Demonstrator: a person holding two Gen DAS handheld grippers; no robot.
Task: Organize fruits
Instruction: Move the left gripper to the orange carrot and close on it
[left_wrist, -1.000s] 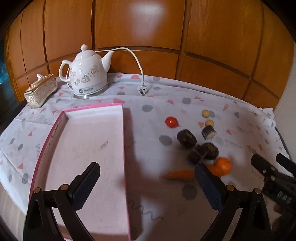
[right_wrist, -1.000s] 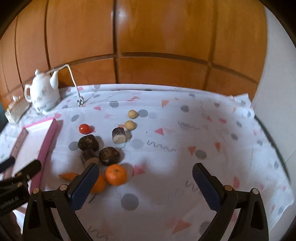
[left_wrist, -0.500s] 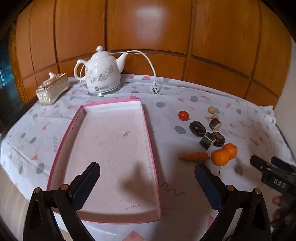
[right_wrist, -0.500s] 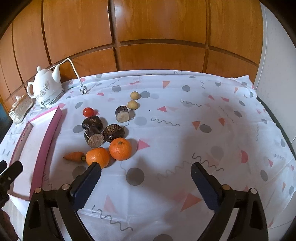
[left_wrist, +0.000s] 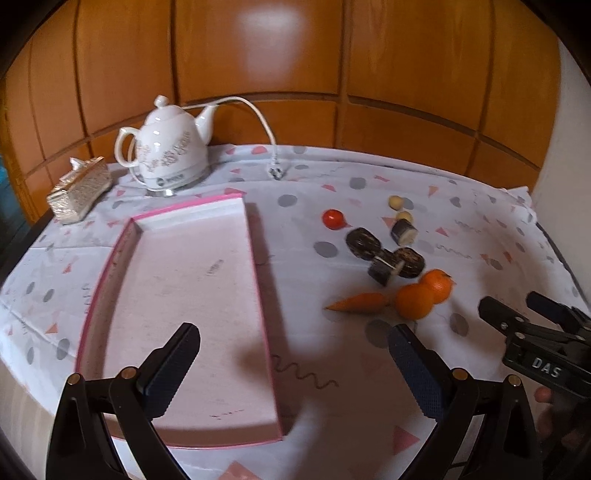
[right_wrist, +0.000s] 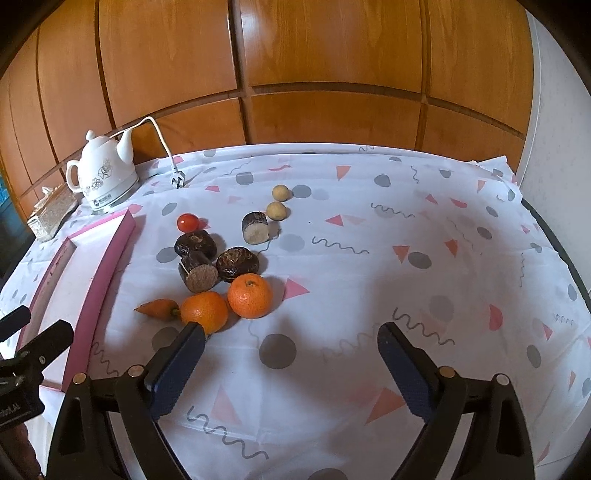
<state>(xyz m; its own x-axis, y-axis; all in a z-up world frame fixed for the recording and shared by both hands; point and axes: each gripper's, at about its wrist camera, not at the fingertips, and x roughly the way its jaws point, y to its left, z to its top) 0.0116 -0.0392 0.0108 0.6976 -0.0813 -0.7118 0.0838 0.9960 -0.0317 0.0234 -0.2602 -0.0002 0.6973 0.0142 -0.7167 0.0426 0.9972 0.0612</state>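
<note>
Two oranges clustered mid-table beside carrot, right of pink tray. Left gripper and right gripper held spread, nothing gripped.

- The right gripper is cut off by the left wrist view's right edge.
- The left gripper runs off the right wrist view's left edge.
- The pink tray is half shown there.
- The kettle label is unreadable.
</note>
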